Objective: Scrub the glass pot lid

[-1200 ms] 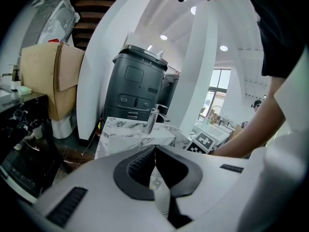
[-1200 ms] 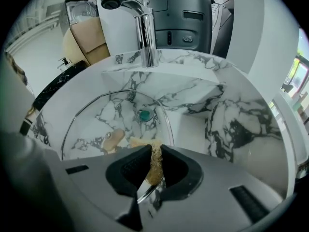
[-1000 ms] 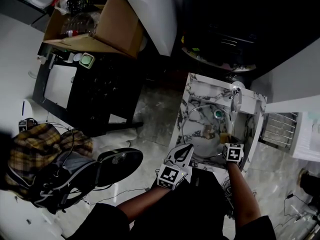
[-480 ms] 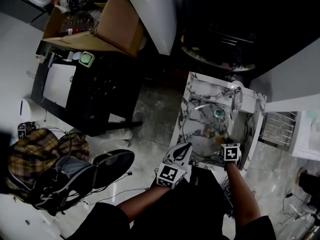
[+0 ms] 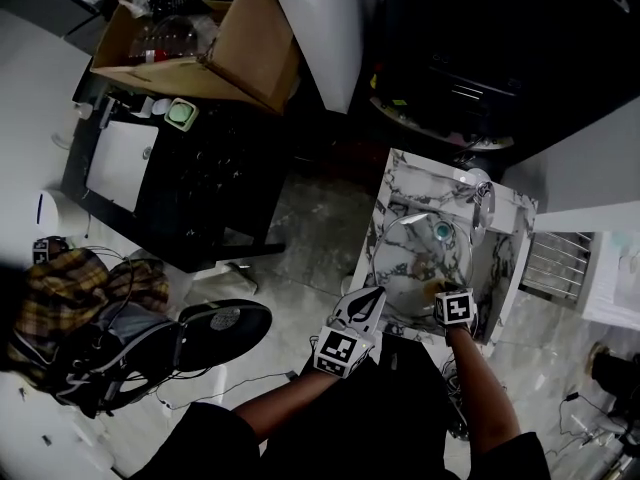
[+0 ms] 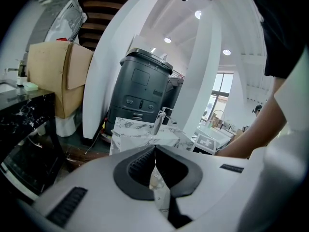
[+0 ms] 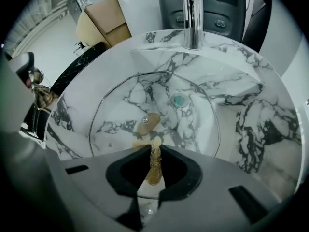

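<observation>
The glass pot lid (image 7: pixel 154 115) lies in the marble sink (image 7: pixel 251 105), its wooden knob (image 7: pixel 147 123) showing through the glass. My right gripper (image 7: pixel 153 146) is shut on a tan scrubber (image 7: pixel 154 166) that presses on the lid's near part, just in front of the knob. In the head view the lid (image 5: pixel 415 253) fills the basin and the right gripper (image 5: pixel 437 290) is at its near right rim. My left gripper (image 5: pixel 378 293) hovers at the sink's near left corner, off the lid. Its jaws (image 6: pixel 155 148) are shut, with nothing seen between them.
A chrome faucet (image 7: pixel 193 18) stands at the sink's far side, with the drain (image 7: pixel 179 100) under the lid. A dark bin (image 6: pixel 140 88) is behind the sink. A black cabinet (image 5: pixel 190 168), a cardboard box (image 5: pixel 200 48) and bags (image 5: pixel 90 308) are to the left.
My right gripper has drawn the scrubber a little toward the lid's near rim. The left gripper has stayed put. The head view has shifted slightly.
</observation>
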Demonstrator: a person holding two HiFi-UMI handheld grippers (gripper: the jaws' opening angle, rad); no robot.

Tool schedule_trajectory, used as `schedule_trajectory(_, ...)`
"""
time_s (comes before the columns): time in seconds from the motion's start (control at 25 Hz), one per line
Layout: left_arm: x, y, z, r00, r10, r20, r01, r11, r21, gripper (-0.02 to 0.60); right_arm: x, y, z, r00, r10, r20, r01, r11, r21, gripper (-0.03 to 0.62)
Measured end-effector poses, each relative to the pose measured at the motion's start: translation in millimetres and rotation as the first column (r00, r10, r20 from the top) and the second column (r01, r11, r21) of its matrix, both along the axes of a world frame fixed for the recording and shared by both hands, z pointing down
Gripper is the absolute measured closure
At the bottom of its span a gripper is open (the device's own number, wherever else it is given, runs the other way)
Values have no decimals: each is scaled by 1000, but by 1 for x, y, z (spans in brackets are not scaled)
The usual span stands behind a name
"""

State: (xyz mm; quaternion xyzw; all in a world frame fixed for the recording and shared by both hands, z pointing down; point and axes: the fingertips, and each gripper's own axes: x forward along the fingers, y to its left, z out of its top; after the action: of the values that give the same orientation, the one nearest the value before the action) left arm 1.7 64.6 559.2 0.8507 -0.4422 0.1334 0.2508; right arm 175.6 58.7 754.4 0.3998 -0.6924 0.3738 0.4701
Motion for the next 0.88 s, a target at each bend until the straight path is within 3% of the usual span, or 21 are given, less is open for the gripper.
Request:
schedule_trajectory(0.52,-26,-9,-6,998,1,-55,-1,1000,-9,565,-35,7,2,999,-26,21,27,998,-64,531)
schedule_trajectory(0.88,-53,-16,-1,998,41,-43,-41,999,5,565,-63,9,-2,997,-75,10,76,992,-98,531)
